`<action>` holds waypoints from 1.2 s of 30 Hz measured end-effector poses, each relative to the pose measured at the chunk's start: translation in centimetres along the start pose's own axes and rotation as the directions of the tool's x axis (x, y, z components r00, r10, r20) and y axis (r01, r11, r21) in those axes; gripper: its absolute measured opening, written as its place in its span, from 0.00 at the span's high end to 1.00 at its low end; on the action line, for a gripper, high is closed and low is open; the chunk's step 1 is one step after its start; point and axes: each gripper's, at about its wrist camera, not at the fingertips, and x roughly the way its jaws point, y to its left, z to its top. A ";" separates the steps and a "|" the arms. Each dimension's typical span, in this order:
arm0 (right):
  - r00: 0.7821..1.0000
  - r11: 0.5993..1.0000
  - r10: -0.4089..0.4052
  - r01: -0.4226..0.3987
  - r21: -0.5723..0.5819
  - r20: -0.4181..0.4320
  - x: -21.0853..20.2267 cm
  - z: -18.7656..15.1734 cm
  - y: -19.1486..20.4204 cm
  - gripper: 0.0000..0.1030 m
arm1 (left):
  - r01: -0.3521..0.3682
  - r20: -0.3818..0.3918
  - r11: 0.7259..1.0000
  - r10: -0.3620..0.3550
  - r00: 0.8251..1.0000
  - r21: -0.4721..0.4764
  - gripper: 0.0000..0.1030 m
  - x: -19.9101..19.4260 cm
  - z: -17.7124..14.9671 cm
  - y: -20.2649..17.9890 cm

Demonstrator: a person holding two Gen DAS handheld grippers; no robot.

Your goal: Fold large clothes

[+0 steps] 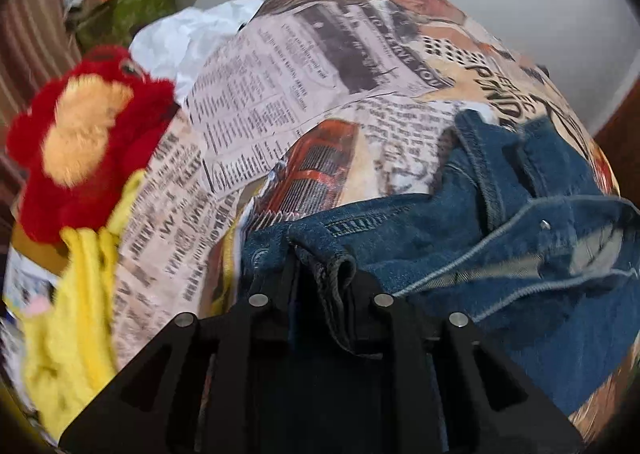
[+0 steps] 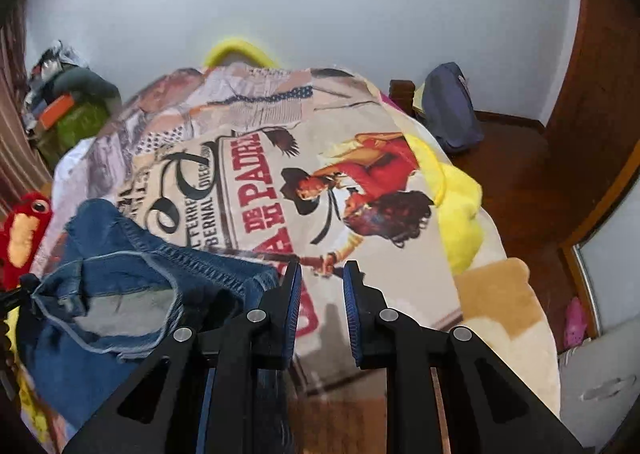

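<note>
A pair of blue jeans [image 1: 500,238] lies crumpled on a bed covered by a printed newspaper-and-poster blanket [image 1: 280,94]. My left gripper [image 1: 328,274] is shut on the jeans' waistband edge, with denim bunched between its fingers. In the right wrist view the jeans [image 2: 120,294] lie at the lower left on the blanket [image 2: 280,174]. My right gripper [image 2: 322,274] is open and empty, just right of the jeans' edge, above the blanket. The left gripper's tip shows at the far left edge of that view [image 2: 16,294], holding the waistband.
A red plush toy [image 1: 80,142] and a yellow cloth [image 1: 72,334] lie at the bed's left side. White fabric [image 1: 192,38] and a green bag [image 1: 132,10] sit behind. A blue backpack [image 2: 452,106] and wooden floor [image 2: 520,182] are to the right.
</note>
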 end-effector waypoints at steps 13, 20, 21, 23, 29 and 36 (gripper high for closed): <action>0.977 0.958 0.203 -0.213 -0.192 -0.070 -6.1 -3.9 7.4 0.84 | -0.046 0.177 0.998 0.037 0.984 0.048 0.17 -9.1 -0.7 0.2; 0.959 0.917 0.225 -0.268 -0.295 -0.173 -5.1 -6.5 12.1 0.84 | -0.062 0.037 0.976 0.055 0.998 0.209 0.13 -5.0 -4.9 -1.7; 0.958 0.913 0.221 -0.270 -0.305 -0.185 -4.7 -6.8 12.6 0.84 | -0.071 0.019 0.972 0.068 0.997 0.225 0.13 -4.1 -5.3 -1.9; 0.951 0.904 0.213 -0.279 -0.323 -0.222 -3.6 -7.3 13.7 0.84 | -0.089 -0.029 0.967 0.098 0.995 0.239 0.13 -1.7 -6.0 -2.1; 0.935 0.903 0.194 -0.289 -0.318 -0.297 0.7 -7.5 15.6 0.84 | -0.085 -0.077 0.979 0.101 0.992 0.184 0.12 2.5 -4.6 -1.6; 0.945 0.927 0.201 -0.269 -0.262 -0.258 3.9 -3.6 15.7 0.84 | -0.162 -0.015 0.986 0.163 0.987 0.043 0.12 3.1 0.1 2.1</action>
